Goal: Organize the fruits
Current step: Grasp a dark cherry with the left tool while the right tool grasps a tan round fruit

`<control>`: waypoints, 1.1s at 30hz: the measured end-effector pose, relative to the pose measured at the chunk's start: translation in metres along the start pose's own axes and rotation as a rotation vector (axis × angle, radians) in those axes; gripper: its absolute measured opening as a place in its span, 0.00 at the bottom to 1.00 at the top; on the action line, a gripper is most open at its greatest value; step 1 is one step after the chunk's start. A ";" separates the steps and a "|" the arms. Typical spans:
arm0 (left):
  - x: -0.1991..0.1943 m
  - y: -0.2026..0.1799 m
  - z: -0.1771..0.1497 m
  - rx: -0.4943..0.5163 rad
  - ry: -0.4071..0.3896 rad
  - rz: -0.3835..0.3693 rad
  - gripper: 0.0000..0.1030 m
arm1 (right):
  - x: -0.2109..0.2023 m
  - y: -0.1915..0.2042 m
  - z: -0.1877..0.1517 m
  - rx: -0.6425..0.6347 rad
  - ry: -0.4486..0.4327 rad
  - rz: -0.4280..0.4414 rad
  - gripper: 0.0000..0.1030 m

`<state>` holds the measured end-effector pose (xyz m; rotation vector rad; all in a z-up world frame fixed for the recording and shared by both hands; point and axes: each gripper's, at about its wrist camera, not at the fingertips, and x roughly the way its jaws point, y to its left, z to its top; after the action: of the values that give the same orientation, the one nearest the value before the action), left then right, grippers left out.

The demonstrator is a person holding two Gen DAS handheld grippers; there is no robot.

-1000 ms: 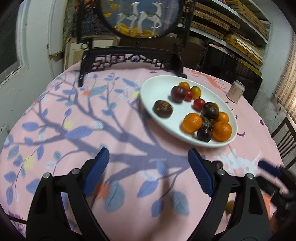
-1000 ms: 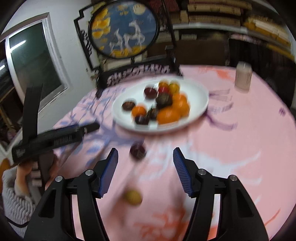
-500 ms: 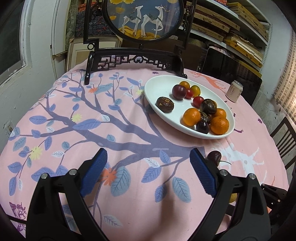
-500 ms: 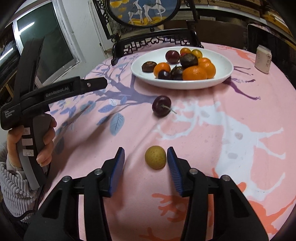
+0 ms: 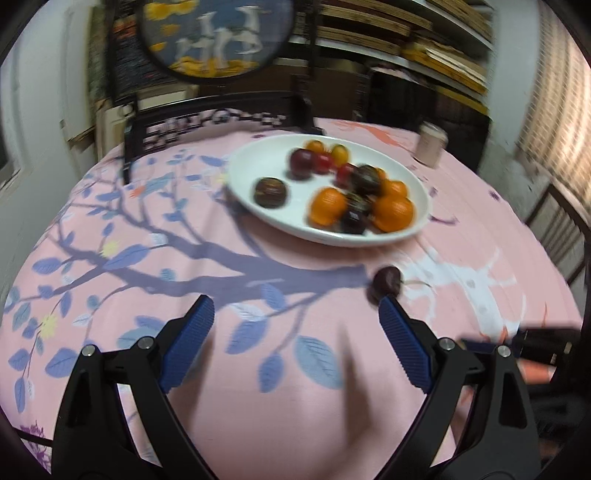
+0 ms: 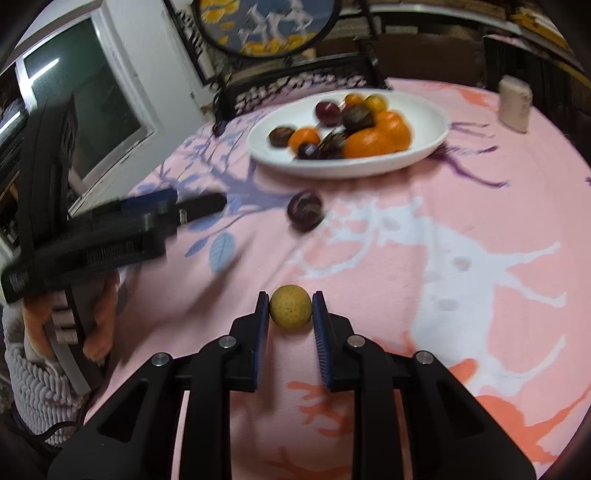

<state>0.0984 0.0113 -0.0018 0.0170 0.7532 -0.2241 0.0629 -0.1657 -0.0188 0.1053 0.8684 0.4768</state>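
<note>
My right gripper (image 6: 290, 309) is shut on a small yellow-brown fruit (image 6: 290, 305) that rests on the pink tablecloth, its blue pads pressing both sides. Beyond it lies a dark red plum (image 6: 305, 209), loose on the cloth. A white oval plate (image 6: 424, 147) behind holds oranges, dark plums and small red and yellow fruits. In the left wrist view my left gripper (image 5: 295, 314) stands wide open with nothing between its fingers; the same plum (image 5: 386, 282) lies just past its right fingertip, and the plate (image 5: 258, 162) sits farther back.
A dark carved stand with a round deer picture (image 5: 210, 33) stands at the table's far edge. A pale can (image 6: 515, 103) sits at the back right. The left gripper's body and a hand (image 6: 99, 321) fill the left of the right wrist view. Chairs flank the right.
My right gripper's jaws have closed from wide open onto the yellow-brown fruit. The left gripper has shifted across the table, so the dark plum now sits at its right fingertip.
</note>
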 end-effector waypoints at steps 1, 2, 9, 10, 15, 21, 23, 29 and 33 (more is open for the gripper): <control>0.002 -0.006 -0.001 0.025 0.005 -0.010 0.90 | -0.004 -0.005 0.001 0.016 -0.014 -0.009 0.23; 0.004 -0.013 -0.002 0.051 0.009 -0.019 0.90 | -0.007 -0.010 0.003 0.034 -0.027 -0.020 0.23; 0.022 -0.050 0.004 0.160 0.027 -0.066 0.89 | -0.028 -0.044 0.010 0.164 -0.107 -0.046 0.23; 0.028 -0.056 0.006 0.174 0.037 -0.061 0.86 | -0.028 -0.045 0.011 0.170 -0.109 -0.047 0.23; 0.060 -0.065 0.011 0.174 0.150 -0.113 0.31 | -0.028 -0.046 0.011 0.177 -0.107 -0.047 0.23; 0.062 -0.058 0.011 0.144 0.144 -0.152 0.26 | -0.029 -0.046 0.011 0.177 -0.111 -0.044 0.23; 0.062 -0.058 0.012 0.145 0.140 -0.146 0.26 | -0.028 -0.046 0.011 0.180 -0.107 -0.046 0.23; 0.059 -0.066 0.012 0.183 0.114 -0.104 0.52 | -0.027 -0.047 0.011 0.184 -0.101 -0.048 0.23; 0.057 -0.068 0.017 0.181 0.085 -0.103 0.52 | -0.027 -0.046 0.011 0.183 -0.100 -0.047 0.23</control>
<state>0.1360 -0.0677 -0.0232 0.1609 0.8171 -0.3913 0.0729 -0.2175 -0.0057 0.2733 0.8133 0.3445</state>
